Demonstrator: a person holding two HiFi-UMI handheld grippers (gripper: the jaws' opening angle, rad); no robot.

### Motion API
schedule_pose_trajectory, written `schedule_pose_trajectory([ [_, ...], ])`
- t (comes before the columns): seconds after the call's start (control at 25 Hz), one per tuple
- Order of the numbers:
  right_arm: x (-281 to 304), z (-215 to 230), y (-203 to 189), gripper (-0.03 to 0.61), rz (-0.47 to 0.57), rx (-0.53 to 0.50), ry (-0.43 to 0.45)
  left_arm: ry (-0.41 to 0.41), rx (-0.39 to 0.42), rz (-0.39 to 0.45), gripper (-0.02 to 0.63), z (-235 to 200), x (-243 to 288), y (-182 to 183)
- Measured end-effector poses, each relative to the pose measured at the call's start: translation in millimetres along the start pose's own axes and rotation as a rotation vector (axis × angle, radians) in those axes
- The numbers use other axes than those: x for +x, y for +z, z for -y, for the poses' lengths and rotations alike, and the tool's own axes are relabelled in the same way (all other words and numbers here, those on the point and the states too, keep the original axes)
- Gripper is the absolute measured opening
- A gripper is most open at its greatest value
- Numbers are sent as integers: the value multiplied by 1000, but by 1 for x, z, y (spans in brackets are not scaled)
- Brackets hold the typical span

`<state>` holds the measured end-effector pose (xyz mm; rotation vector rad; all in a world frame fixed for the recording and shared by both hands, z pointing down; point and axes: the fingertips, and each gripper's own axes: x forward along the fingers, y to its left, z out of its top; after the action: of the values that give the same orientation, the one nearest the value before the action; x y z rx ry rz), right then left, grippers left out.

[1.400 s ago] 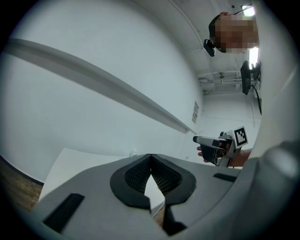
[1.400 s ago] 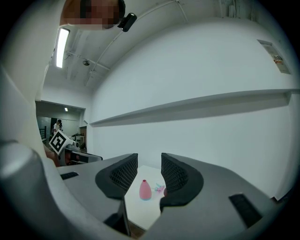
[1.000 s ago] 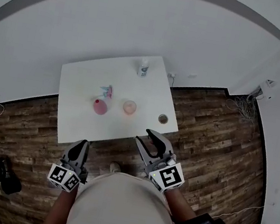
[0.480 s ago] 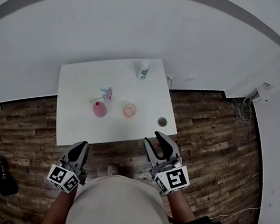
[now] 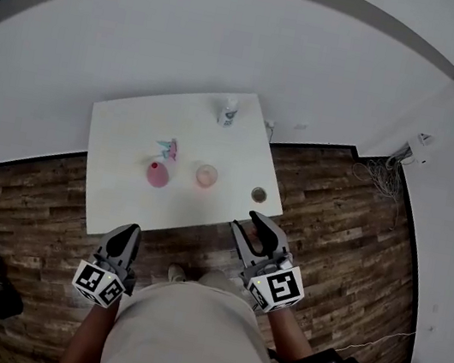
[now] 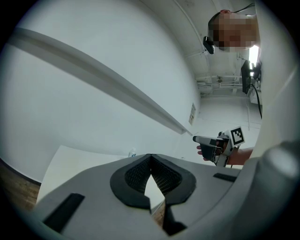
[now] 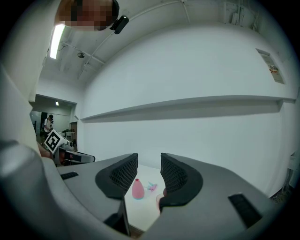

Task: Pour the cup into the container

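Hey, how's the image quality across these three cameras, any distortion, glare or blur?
Head view: strong fisheye, straight wall lines bow into arcs; the white table is evenly lit, shadows soft. Left gripper view: black round vignette, a lamp flares at upper right. Right gripper view: same dark rim, a ceiling strip light glares at upper left.

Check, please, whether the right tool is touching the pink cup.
Apart. The head view shows the right tool at the table's front edge, with bare tabletop between it and the pink cup.
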<state>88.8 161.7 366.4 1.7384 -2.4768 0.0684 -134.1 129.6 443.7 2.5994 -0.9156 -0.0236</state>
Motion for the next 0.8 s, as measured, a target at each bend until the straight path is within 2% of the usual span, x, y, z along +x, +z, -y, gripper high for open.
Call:
schedule_pose_trajectory([
  [0.28,5,-6,2,146,-2,-5,7,-2,-4,-3,9,0,-1,1],
  [0.44,10,-6,-4,146,-14,1,23,-12,21,-7,9,4,-1,-2],
  [0.8,26,6,5,146,-4,-36,90,50,16,-17,9,1,12,-1],
])
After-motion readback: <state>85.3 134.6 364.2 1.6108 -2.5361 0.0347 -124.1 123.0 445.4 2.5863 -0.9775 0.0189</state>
